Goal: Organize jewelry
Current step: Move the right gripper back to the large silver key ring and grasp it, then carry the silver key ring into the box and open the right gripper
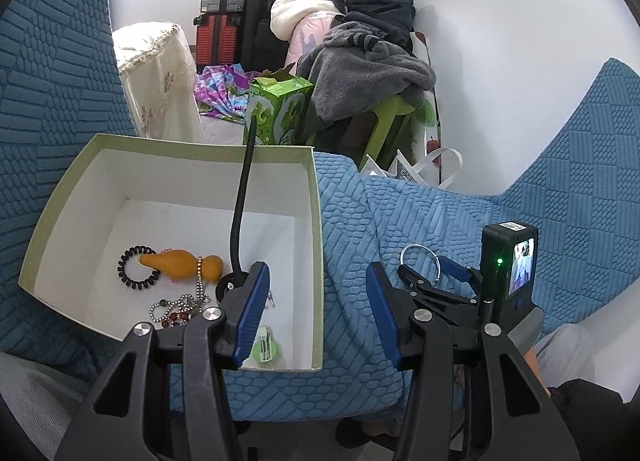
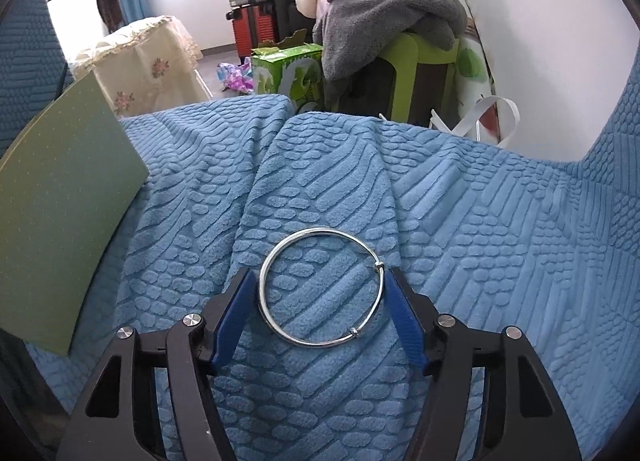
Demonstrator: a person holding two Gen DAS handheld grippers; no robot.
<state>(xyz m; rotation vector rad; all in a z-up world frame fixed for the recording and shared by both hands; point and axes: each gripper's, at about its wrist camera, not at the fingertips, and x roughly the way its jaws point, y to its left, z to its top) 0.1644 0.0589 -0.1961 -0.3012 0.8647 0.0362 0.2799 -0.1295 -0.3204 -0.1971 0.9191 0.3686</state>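
Silver wire makes up the bangle (image 2: 320, 287), a thin round hoop with two small knots or beads on its right and lower arc, lying flat on the blue textured cover of the sofa (image 2: 500, 221), near the seat's front edge and well right of the box. The right gripper (image 2: 320, 313) straddles it: both blue pads stand outside the hoop, one by each side, close but not plainly pressing, so the jaws count as apart with the bangle between them. To take it well, I judge the pads should close squarely across the hoop's widest line, low enough to catch the wire instead of sliding over it, yet without digging into the soft cover; a slow squeeze would suit, since thin springy wire may flex, twist or pop out sideways. Once held, lifting it level and carrying it left to the box (image 1: 316, 245) seems the sensible course. That box, white inside with a pale green rim, sits on the sofa's left part and already holds a dark beaded bracelet (image 1: 136, 269), an orange gourd (image 1: 180, 263) and a bead string (image 1: 176, 307). The left gripper (image 1: 316, 309) hovers half open and empty over the box's right wall.
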